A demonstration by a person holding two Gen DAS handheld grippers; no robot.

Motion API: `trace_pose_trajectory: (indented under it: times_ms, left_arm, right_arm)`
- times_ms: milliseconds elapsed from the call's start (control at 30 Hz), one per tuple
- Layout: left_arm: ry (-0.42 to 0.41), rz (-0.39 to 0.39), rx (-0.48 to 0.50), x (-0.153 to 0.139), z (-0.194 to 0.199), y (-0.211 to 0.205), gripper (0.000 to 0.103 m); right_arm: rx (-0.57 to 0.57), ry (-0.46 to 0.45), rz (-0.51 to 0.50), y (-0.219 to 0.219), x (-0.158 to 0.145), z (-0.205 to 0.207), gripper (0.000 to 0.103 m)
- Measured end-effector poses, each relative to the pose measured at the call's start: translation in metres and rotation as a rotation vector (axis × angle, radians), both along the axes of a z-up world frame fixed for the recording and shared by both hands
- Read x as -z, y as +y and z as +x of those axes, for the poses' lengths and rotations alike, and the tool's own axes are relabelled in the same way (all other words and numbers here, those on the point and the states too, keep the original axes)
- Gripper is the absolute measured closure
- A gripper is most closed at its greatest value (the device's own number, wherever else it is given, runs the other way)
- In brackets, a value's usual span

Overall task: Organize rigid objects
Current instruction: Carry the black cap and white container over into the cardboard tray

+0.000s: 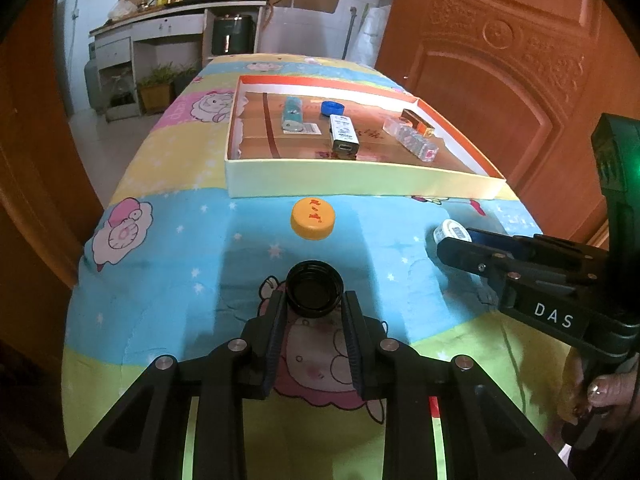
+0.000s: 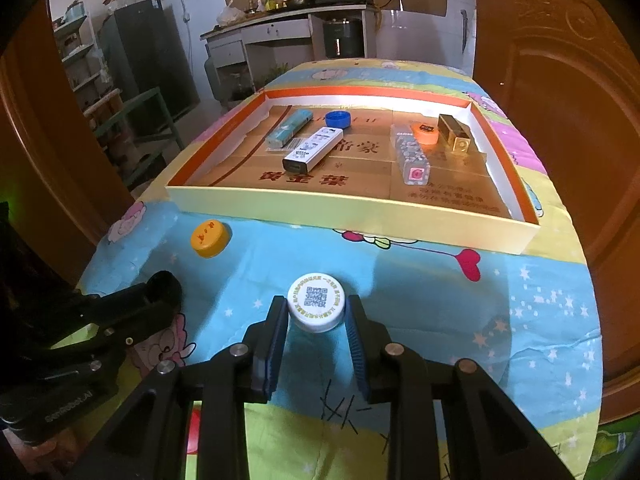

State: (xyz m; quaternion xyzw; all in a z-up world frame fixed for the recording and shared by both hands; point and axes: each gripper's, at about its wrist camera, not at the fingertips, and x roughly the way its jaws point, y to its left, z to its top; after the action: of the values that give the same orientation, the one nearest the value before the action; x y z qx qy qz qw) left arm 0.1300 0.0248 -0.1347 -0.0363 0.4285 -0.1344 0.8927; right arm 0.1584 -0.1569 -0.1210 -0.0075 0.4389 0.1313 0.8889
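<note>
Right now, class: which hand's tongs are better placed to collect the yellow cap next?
Probably left: the yellow cap lies straight ahead of the left tongs, though they grip a black cap.

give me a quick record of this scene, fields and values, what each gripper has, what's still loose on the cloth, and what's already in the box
left gripper: fingers closed on black cap
right gripper: fingers closed on white cap
loose on cloth: yellow cap
box: shallow, open, on the table's far half
in box: blue cap, orange cap, teal tube, white stick, clear patterned block, gold case
</note>
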Motion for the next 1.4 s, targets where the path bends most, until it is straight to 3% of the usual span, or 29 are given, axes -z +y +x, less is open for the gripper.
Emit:
trace_pose_trajectory:
  times_ms: [667,1400]
  left_arm:
    - [-0.065,-0.016,0.032,-0.041,-0.006,-0.012,0.074]
    - [-0.115,-0.023,0.118,-0.085,0.04,-0.062,0.074]
  right_arm:
    - [0.022,-0.058,-0.004,-0.013,-0.033,-0.01,0.073]
    - [0.076,-0.111,-0.032,-0.055,-0.066,0.013,0.073]
